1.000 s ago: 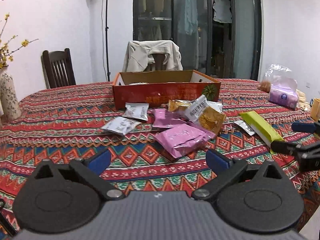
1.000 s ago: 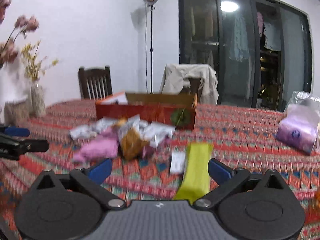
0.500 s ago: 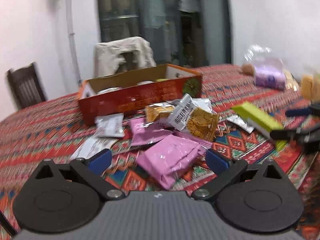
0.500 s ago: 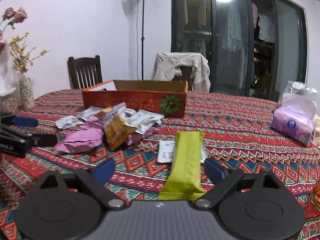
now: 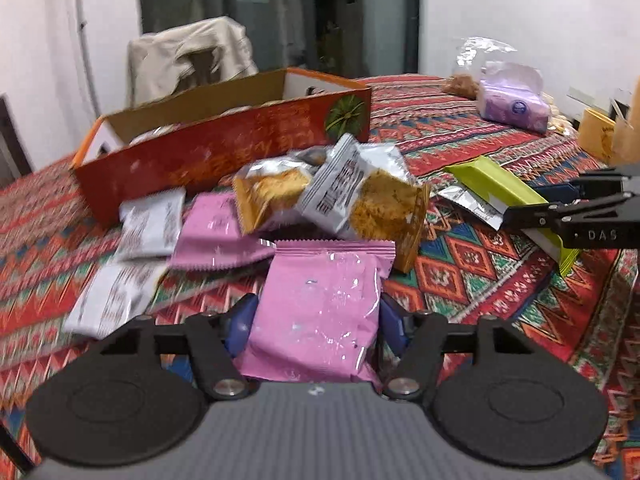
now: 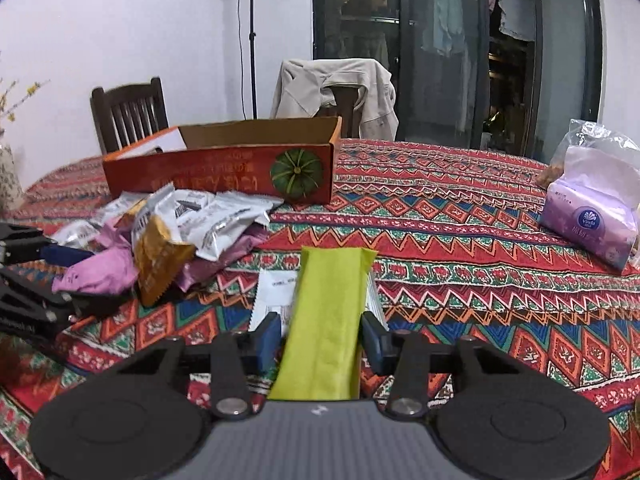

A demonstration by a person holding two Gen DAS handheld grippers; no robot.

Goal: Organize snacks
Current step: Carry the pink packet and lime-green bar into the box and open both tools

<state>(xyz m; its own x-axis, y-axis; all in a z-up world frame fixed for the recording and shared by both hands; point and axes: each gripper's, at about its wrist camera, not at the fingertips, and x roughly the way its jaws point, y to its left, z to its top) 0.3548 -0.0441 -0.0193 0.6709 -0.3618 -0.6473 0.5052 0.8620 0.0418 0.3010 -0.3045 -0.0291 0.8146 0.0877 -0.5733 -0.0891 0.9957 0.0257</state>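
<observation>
A pink snack packet lies nearest on the patterned tablecloth, between the pads of my left gripper. The jaws are closing and the pads touch its two sides. Behind it is a loose pile of silver, orange and pink packets, in front of an open red cardboard box. In the right wrist view a long green packet lies lengthwise between the pads of my right gripper, whose jaws are closing against its edges. A white sachet lies partly under it. The left gripper shows at the left edge.
A purple tissue pack and a clear bag sit at the far right of the table. Yellow containers stand at the right edge. Beyond the box are a chair draped with a jacket, a second wooden chair and a vase.
Both grippers moved forward and down. The left came around the pink packet and the right around the green one. Both pairs of jaws narrowed from wide open.
</observation>
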